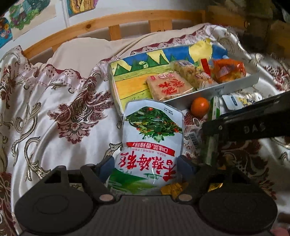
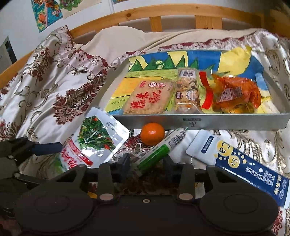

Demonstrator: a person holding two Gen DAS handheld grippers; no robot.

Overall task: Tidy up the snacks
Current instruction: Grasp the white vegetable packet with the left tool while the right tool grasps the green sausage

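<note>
Two tools work: the left tool [image 1: 145, 168] clamps the seaweed pouch [image 1: 151, 143], the right tool [image 2: 145, 166] stands open around the green tube [image 2: 159, 148].

Soft, even daylight fills both views, with no hard-edged shadows anywhere. The satin bedspread [image 1: 59, 101] catches the light in broad pale sheens, and the glossy seaweed packet [image 1: 150, 145] shows small white glints on its wrinkles. The metal tray [image 2: 199, 122] reflects a dull grey along its front wall. Fisheye distortion bends the wooden bed frame [image 2: 145, 16] into an arc and darkens the corners to black. The centre of each view is reasonably sharp, with printed characters legible, while the right edge of the left wrist view smears into blur. The dark gripper bodies at the bottom sit in shade with little detail, and colours look slightly washed.
</note>
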